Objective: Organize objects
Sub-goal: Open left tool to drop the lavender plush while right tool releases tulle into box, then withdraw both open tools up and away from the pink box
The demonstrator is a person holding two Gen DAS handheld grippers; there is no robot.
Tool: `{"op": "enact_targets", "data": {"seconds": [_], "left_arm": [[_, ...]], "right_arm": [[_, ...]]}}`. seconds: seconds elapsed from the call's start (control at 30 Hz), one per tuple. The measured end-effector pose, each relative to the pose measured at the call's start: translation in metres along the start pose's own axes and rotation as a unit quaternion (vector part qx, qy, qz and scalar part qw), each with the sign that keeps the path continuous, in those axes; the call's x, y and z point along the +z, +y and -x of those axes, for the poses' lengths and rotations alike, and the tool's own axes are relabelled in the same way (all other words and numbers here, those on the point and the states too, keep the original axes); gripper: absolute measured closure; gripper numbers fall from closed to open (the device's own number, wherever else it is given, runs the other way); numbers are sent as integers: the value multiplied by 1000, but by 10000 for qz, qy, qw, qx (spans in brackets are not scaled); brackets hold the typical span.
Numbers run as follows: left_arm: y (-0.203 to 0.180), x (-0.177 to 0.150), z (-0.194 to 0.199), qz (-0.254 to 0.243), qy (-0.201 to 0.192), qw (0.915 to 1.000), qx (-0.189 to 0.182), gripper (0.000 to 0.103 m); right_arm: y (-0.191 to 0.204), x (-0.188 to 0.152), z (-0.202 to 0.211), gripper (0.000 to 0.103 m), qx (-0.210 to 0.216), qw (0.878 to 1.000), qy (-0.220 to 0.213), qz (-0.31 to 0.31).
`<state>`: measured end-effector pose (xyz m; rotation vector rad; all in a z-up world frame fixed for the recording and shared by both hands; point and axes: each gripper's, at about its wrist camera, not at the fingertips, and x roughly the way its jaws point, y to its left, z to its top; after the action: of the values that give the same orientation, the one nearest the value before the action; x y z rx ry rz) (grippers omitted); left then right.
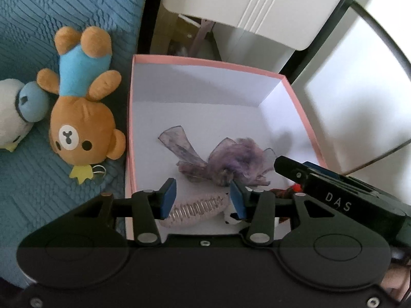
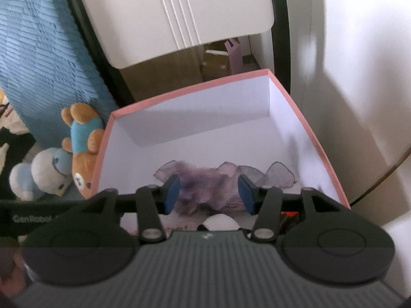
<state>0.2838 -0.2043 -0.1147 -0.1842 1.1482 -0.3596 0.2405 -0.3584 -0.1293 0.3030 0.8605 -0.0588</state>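
A pink box (image 1: pixel 221 64) with a white inside stands open beside the blue bedding. In it lie a purple gauzy bow (image 1: pixel 226 164), a pale pink hair claw clip (image 1: pixel 197 210) and a small black-and-white item (image 1: pixel 231 218). My left gripper (image 1: pixel 203 197) is open and empty above the box's near end, over the clip. My right gripper (image 2: pixel 209 193) is open and empty above the same box (image 2: pixel 179 95), over the bow (image 2: pixel 210 179). Its black body shows at the right of the left wrist view (image 1: pixel 334 187).
A brown bear plush (image 1: pixel 82 107) in a blue shirt lies on the blue quilt (image 1: pixel 51 12) left of the box, next to a white-and-blue plush (image 1: pixel 18 113). A white cabinet (image 1: pixel 257 2) stands behind the box. A white wall (image 2: pixel 359 77) is at the right.
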Motion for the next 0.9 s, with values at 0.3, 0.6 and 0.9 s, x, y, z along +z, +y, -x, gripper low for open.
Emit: {"op": "enact_targets", "data": {"seconds": [0.3, 0.6, 0.9], "left_arm": [[0, -13, 55, -2, -375, 9990, -236, 58], [9, -30, 128, -71, -975, 9946, -350, 52], [28, -70, 205, -83, -1678, 9852, -337, 40]], "right_arm": [[27, 2, 47, 50, 76, 9993, -333, 137], [59, -3, 111, 50, 226, 9966, -758, 226], [91, -32, 184, 46, 567, 9905, -1178, 428]]}}
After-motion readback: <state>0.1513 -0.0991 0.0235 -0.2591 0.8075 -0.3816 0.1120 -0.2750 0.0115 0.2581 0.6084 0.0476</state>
